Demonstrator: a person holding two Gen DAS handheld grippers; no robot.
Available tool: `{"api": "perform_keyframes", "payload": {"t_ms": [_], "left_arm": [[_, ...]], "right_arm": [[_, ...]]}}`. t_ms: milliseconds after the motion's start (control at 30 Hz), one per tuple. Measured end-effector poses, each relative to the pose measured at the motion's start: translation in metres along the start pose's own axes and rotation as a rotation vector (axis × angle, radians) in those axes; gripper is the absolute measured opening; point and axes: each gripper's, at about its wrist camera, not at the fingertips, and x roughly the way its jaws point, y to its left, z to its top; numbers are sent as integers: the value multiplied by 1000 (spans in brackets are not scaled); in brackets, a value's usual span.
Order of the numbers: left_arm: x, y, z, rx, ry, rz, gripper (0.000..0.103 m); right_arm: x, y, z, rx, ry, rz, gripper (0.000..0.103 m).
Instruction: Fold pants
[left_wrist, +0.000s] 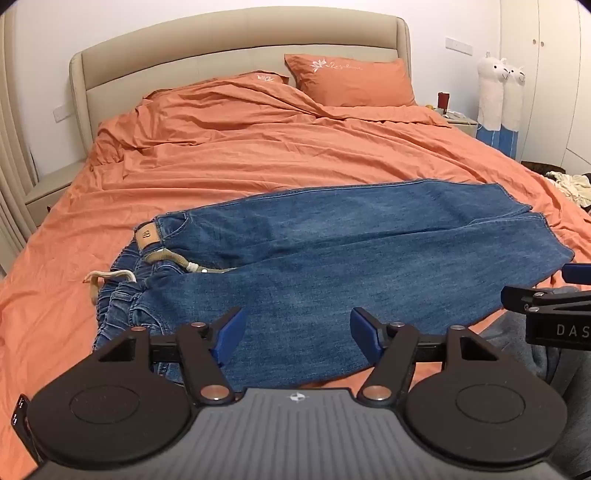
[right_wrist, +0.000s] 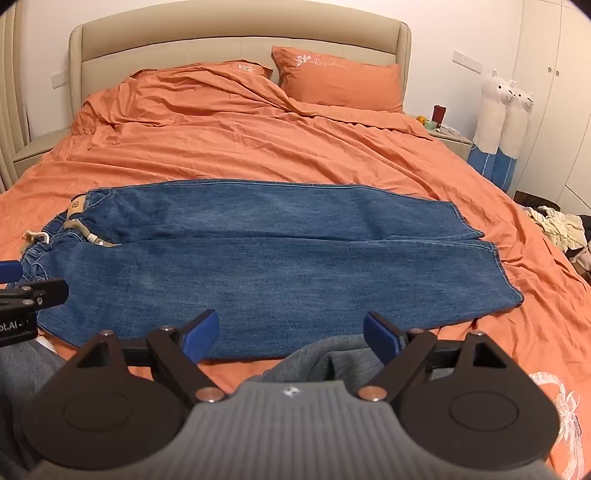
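Blue denim pants (right_wrist: 266, 254) are lying flat across the near part of the orange bed (right_wrist: 258, 147), waistband at the left, hems at the right, legs side by side. Both the left gripper (left_wrist: 295, 334) and the right gripper (right_wrist: 290, 334) are hovering over the near edge, jaws standing wide and holding nothing. Folding seems not yet begun; next, each probably needs to be pinching that near edge to carry it over the far leg.

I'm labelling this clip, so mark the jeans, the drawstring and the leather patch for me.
jeans (right_wrist: 258, 258): right wrist view, middle of the near leg.
drawstring (left_wrist: 110, 275): left wrist view, loose pale cord on the sheet.
leather patch (left_wrist: 147, 236): left wrist view, centre of the tan waistband label.
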Motion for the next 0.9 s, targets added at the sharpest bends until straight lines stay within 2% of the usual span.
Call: {"api": "perform_keyframes", "payload": {"t_ms": [100,200,333,467,900], "left_arm": [[-6,4,-2,-12,-13,-14,73],[-8,-1,-2,2,-16,15,73],[-6,-1,-6,-1,-21,-19,73],[-7,-2,-7,16,-34,3,73],[-7,2,-8,-4,-23,1,71]], "right_arm": [[0,0,0,-1,-1,-2,82],[1,0,0,-1,-4,-1,82],[1,0,0,-2,-3,1,82],[1,0,2,-10,-3,-2,82],[2,0,-3,-11,1,-1,82]]}}
